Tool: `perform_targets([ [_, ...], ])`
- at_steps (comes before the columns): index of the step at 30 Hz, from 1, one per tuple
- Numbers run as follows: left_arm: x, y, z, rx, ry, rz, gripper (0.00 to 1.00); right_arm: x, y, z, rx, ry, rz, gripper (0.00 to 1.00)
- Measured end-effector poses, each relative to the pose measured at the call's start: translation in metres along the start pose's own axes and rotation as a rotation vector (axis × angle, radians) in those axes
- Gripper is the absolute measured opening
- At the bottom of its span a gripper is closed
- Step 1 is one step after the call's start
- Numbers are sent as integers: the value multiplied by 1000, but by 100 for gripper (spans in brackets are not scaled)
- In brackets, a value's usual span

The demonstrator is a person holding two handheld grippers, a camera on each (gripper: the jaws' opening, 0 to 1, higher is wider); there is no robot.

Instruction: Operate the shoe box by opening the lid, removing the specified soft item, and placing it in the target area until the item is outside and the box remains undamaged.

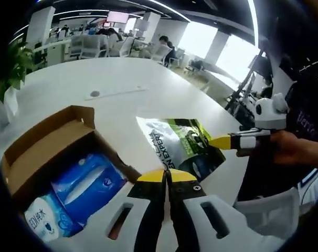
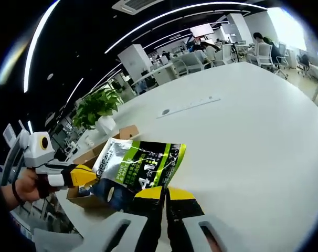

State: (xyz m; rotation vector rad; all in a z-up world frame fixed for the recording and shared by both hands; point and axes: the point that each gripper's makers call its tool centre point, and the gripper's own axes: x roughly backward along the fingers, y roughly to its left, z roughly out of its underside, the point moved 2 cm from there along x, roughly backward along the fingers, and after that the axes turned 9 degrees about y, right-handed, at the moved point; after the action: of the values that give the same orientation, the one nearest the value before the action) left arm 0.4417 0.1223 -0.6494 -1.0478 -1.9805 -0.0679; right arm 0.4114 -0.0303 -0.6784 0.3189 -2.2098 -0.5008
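Only left gripper view reveals tissue packs [image 1: 80,197] inside box [image 1: 41,149].

Green pouch [image 1: 188,147] beside open box [image 1: 49,152]

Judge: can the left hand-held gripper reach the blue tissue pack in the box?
Probably yes: the box is open and the blue tissue pack lies uncovered beside the left hand-held gripper.

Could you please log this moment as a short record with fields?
box: cardboard box, lid open, on the white table
inside box: two blue tissue packs
item out: green and black pouch, held above the table
right hand-held gripper: shut on the pouch's edge
left hand-held gripper: jaws together, holding nothing
background: potted plant
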Motion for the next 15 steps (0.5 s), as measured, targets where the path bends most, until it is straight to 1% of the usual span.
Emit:
perform_targets([
  [9, -9, -2, -9, -50, 34, 0, 1, -5, -10, -11, 1, 6, 9, 0],
  [12, -16, 3, -12, -93, 58, -13, 1, -7, -14, -16, 0, 9, 8, 0],
  [15, -23, 3, -15, -132, 79, -22, 1, -10, -19, -21, 4, 15, 17, 0],
])
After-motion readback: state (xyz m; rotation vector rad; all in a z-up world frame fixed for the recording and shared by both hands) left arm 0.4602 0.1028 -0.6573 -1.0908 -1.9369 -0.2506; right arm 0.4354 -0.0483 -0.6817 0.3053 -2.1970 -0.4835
